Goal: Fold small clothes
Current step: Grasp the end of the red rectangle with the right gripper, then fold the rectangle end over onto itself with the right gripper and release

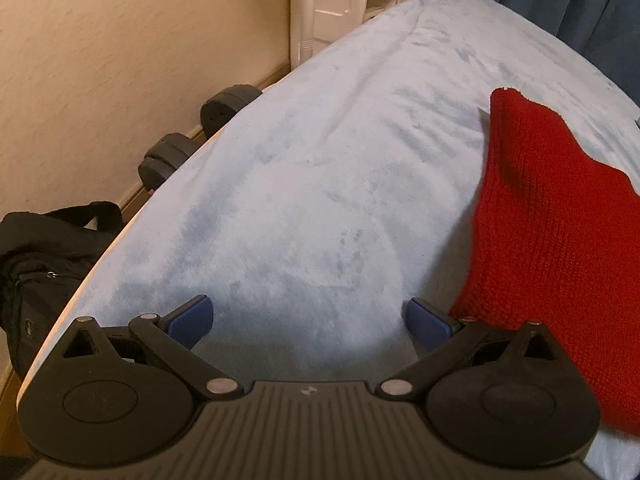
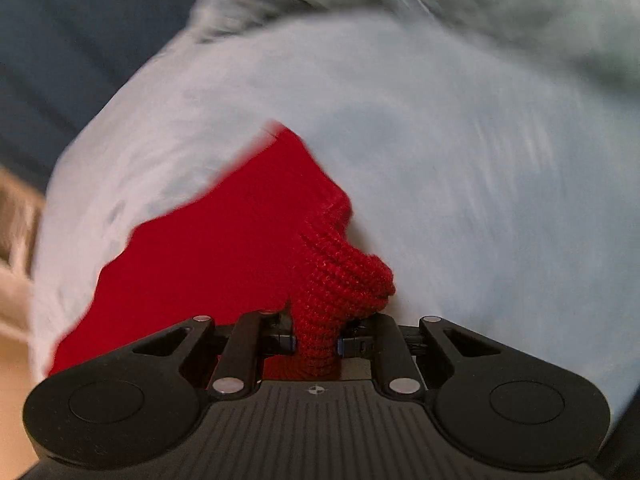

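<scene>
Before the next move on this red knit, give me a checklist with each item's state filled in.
1. Right gripper clamped on the red knit garment: ok, a bunched edge sits pinched between the pads.
2. Left gripper open and free: ok, nothing between its fingers.
3. Left gripper on the garment: not ok, the knit lies beside it, ungrasped.
4. Garment spread flat: cannot tell, it is partly lifted and the right wrist view is blurred.
5. Light blue blanket beside the garment bare: ok.
</scene>
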